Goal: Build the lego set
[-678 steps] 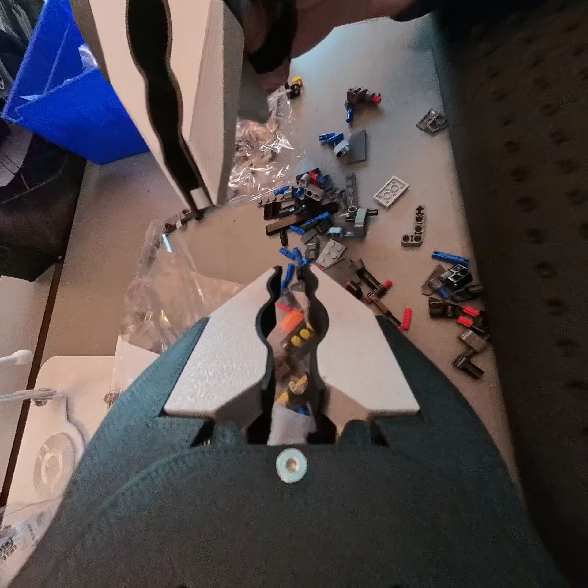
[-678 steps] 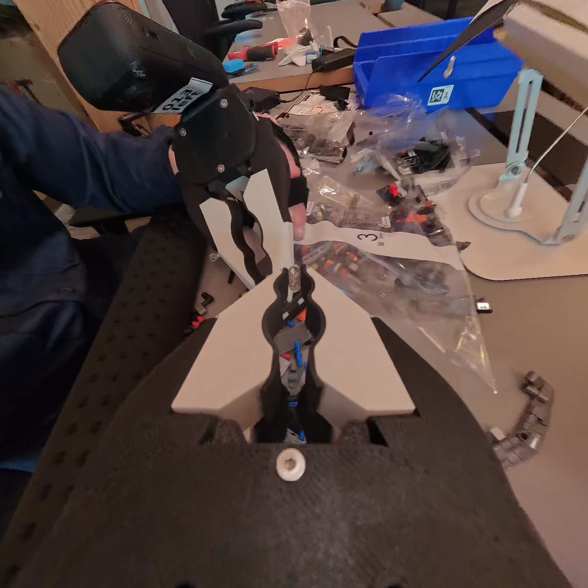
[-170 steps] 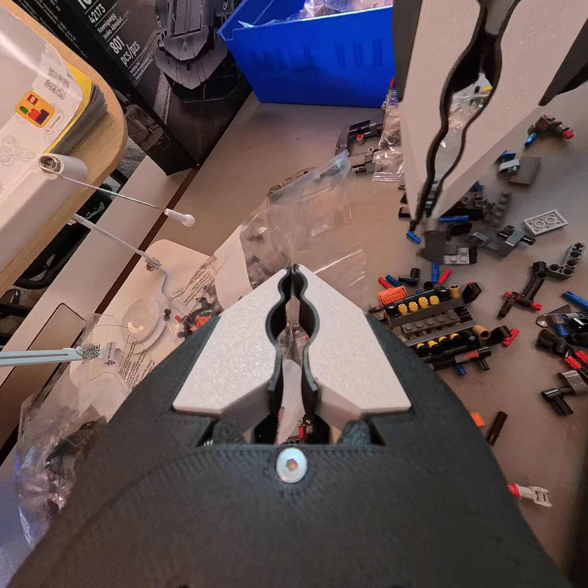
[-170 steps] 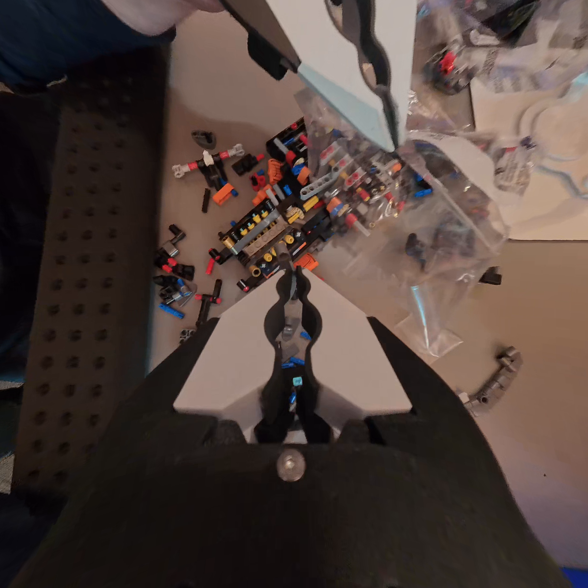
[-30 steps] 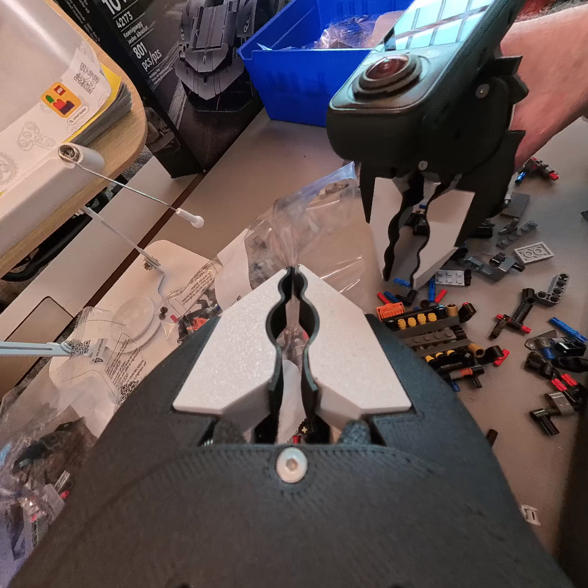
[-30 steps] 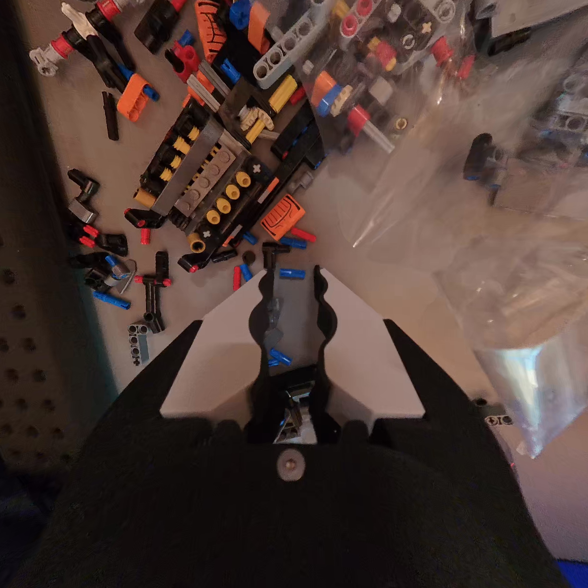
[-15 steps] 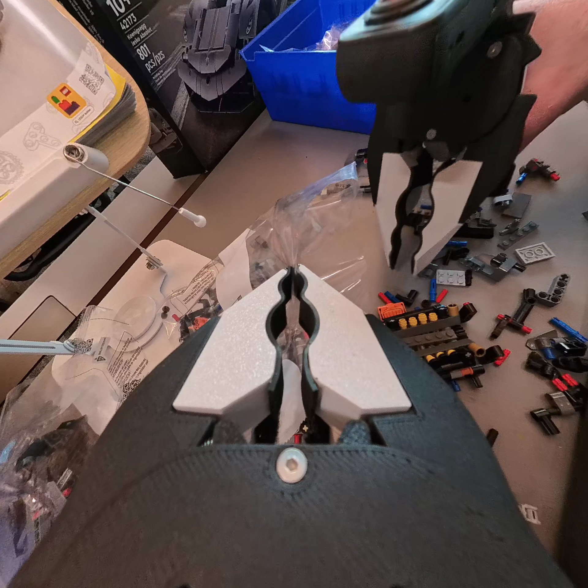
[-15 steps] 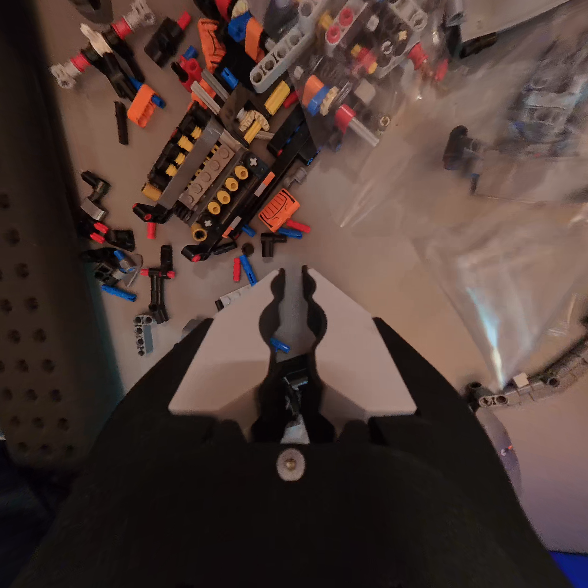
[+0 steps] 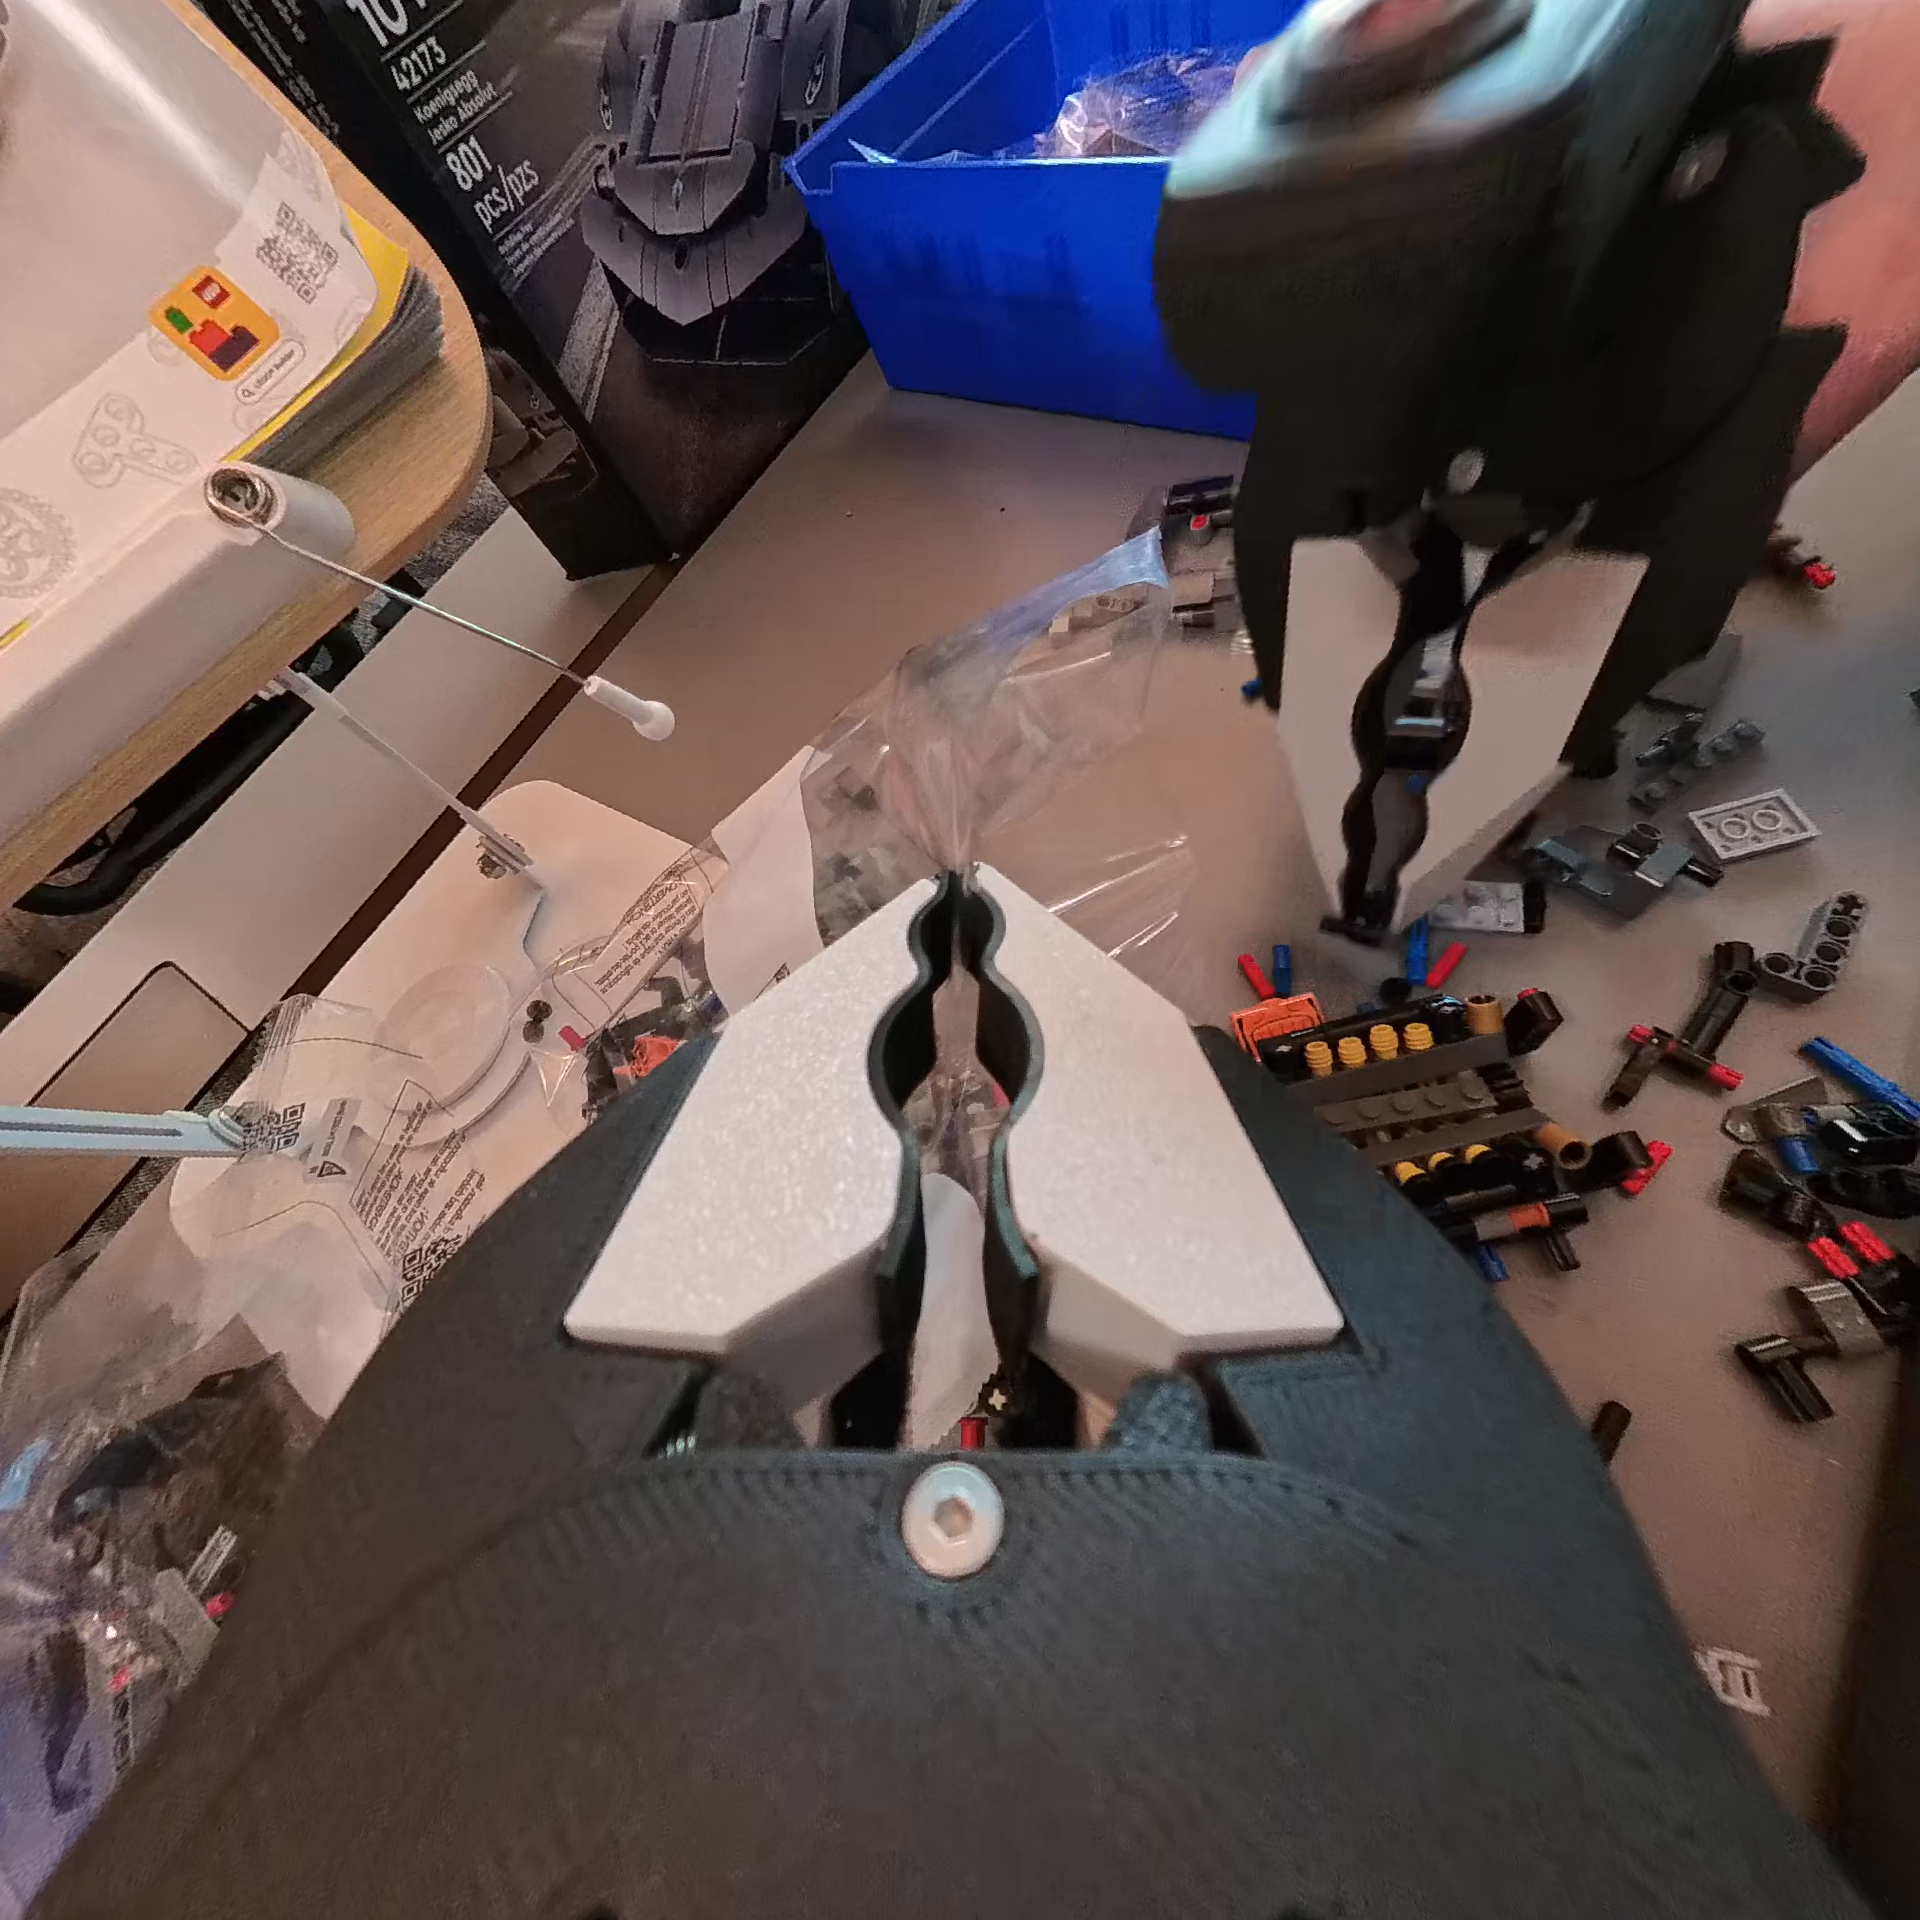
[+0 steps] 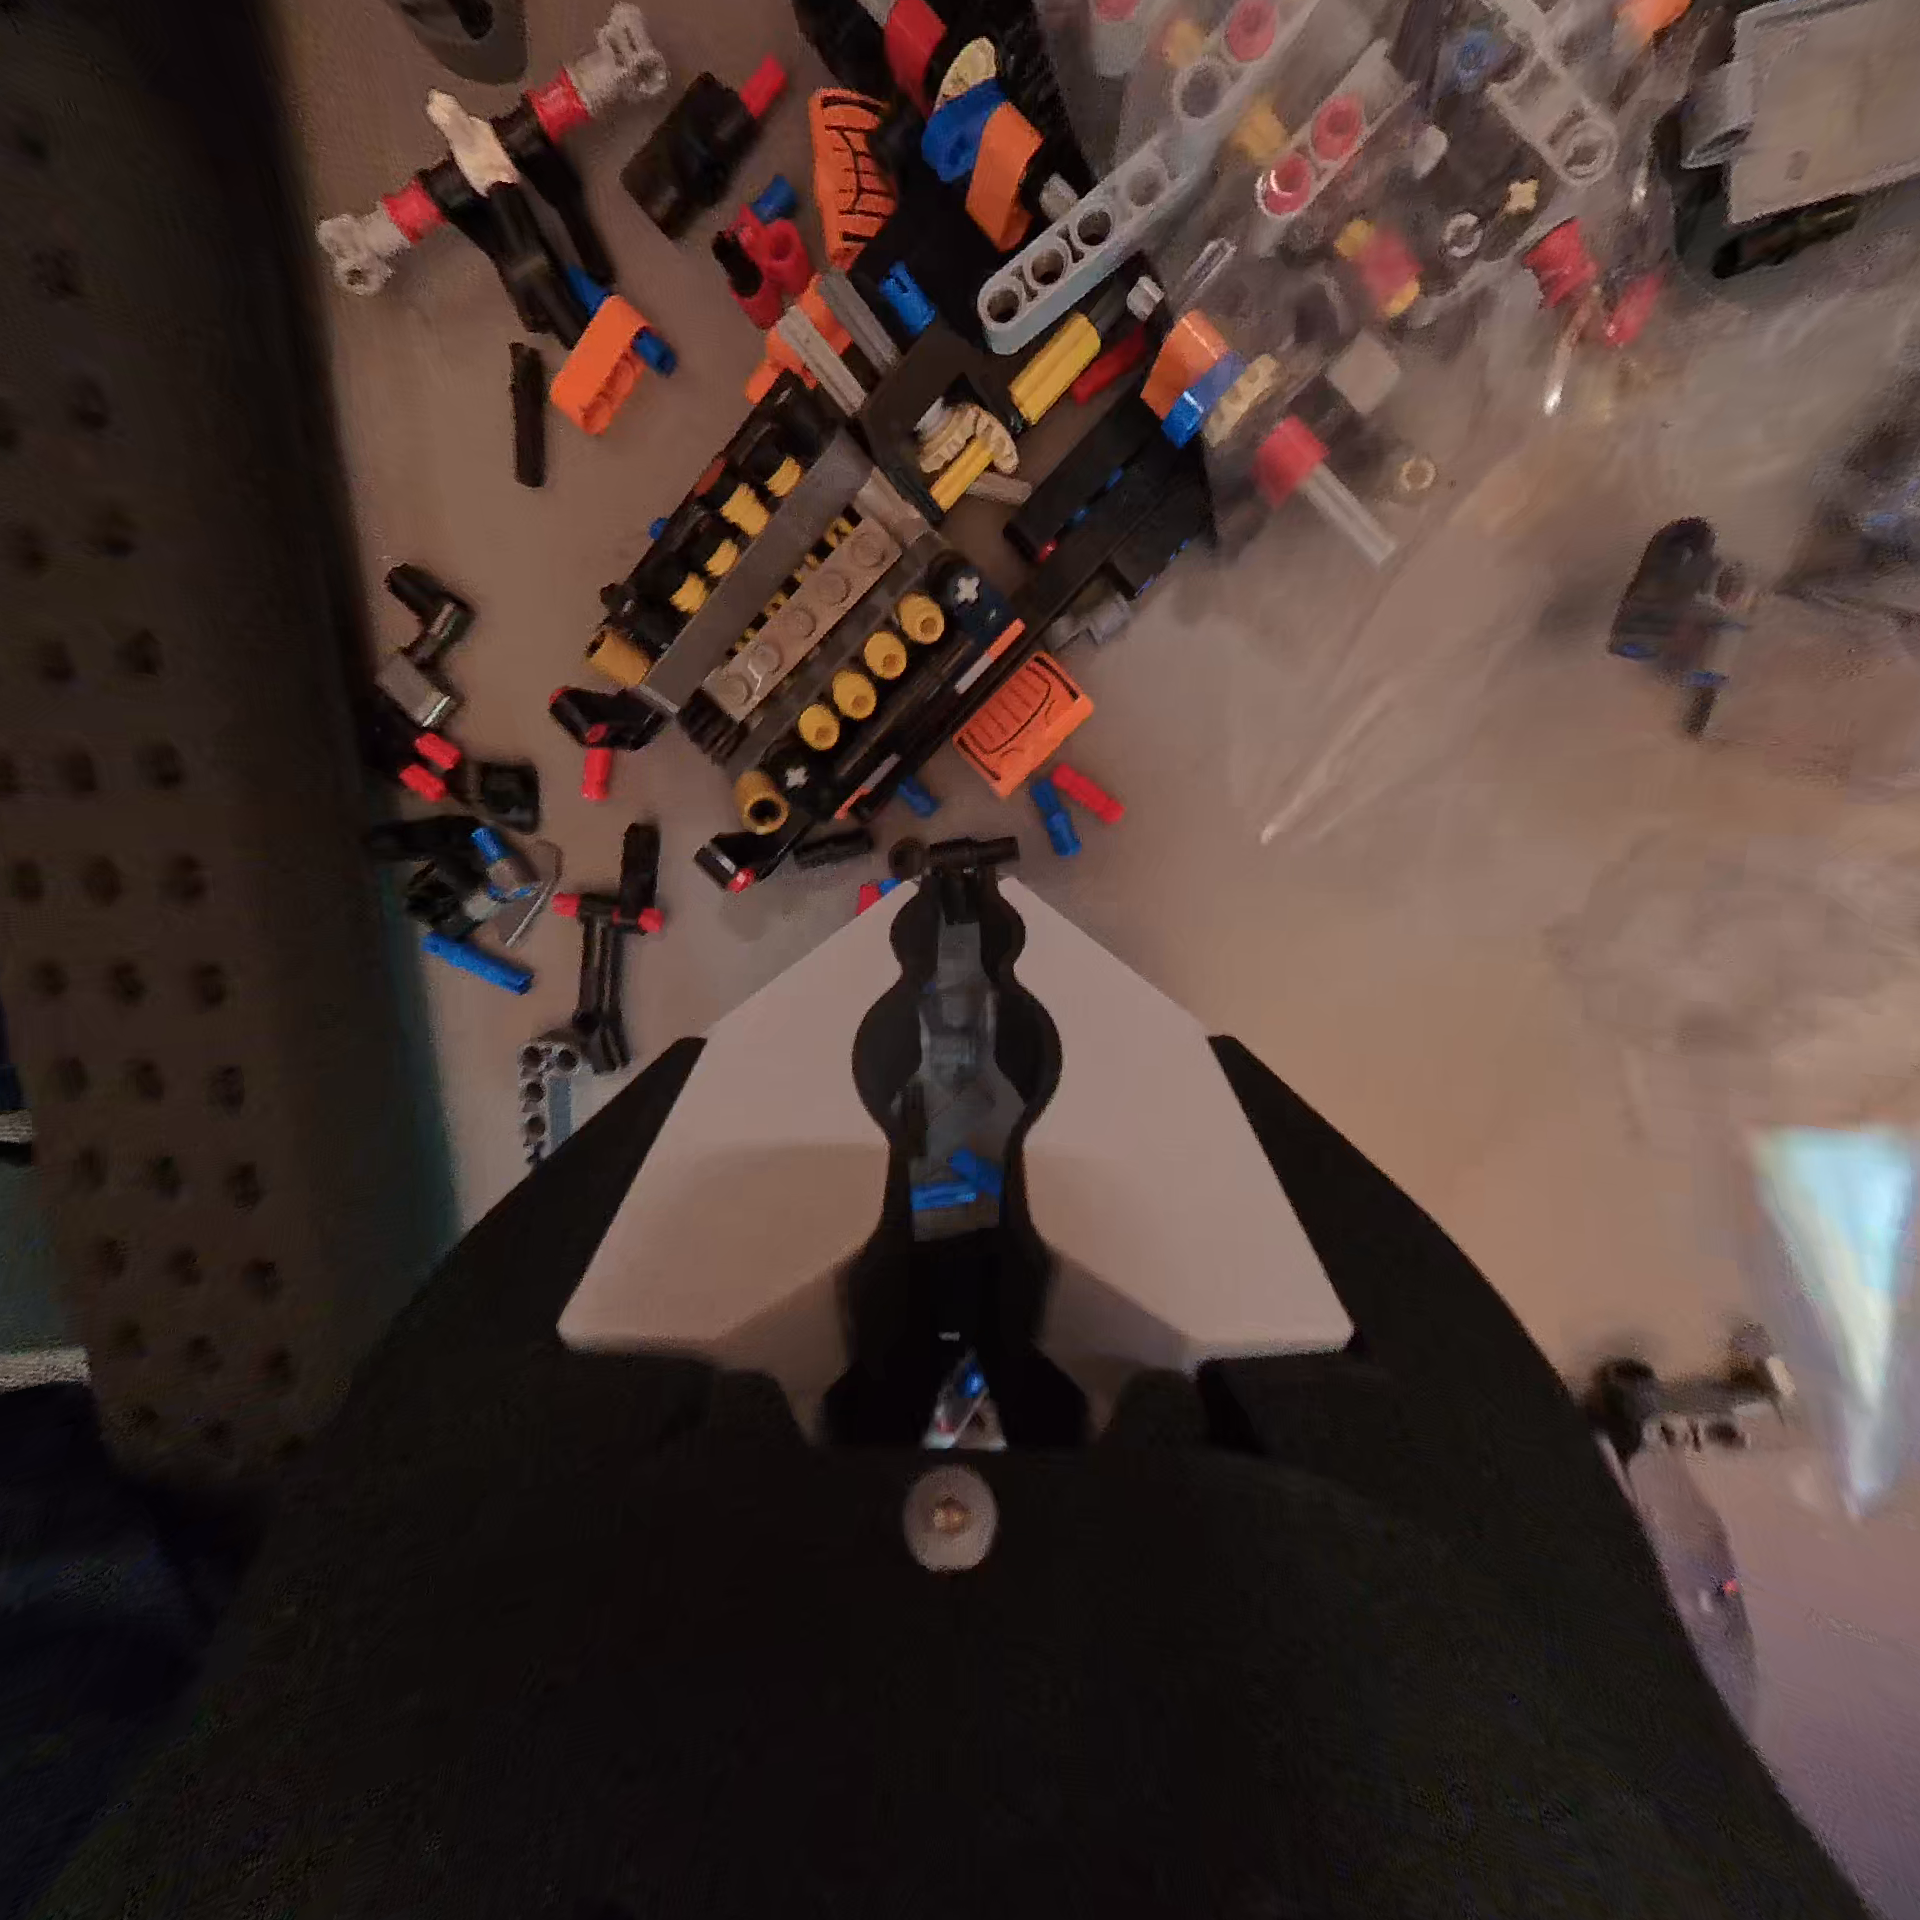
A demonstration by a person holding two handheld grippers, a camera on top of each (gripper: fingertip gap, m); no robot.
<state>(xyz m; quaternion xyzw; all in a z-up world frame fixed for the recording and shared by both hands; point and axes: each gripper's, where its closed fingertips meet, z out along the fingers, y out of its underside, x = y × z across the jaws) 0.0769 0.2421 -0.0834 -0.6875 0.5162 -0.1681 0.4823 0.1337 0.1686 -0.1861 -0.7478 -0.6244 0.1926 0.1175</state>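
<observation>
My left gripper is shut on a pinched fold of a clear plastic bag holding lego pieces, just above the table. My right gripper is down at the table, shut on a small black angled connector. In the left wrist view it stands tip-down beside the bag with the black piece at its tips. A partly built black and grey assembly with yellow pins lies just ahead of the right gripper; it also shows in the left wrist view.
Loose red, blue, black and orange pieces lie around the assembly. A blue bin, the dark set box and an instruction booklet stand at the back left. A white stand base lies left. A black perforated mat borders the table. Across from one pair of fingers to the other is roughly 15 cm. The white stand base sits 30 cm or so from the ends of my left fingers.
My right gripper has come down to the table and closed on the black connector that lay loose before. My left gripper has kept still, holding the bag.
</observation>
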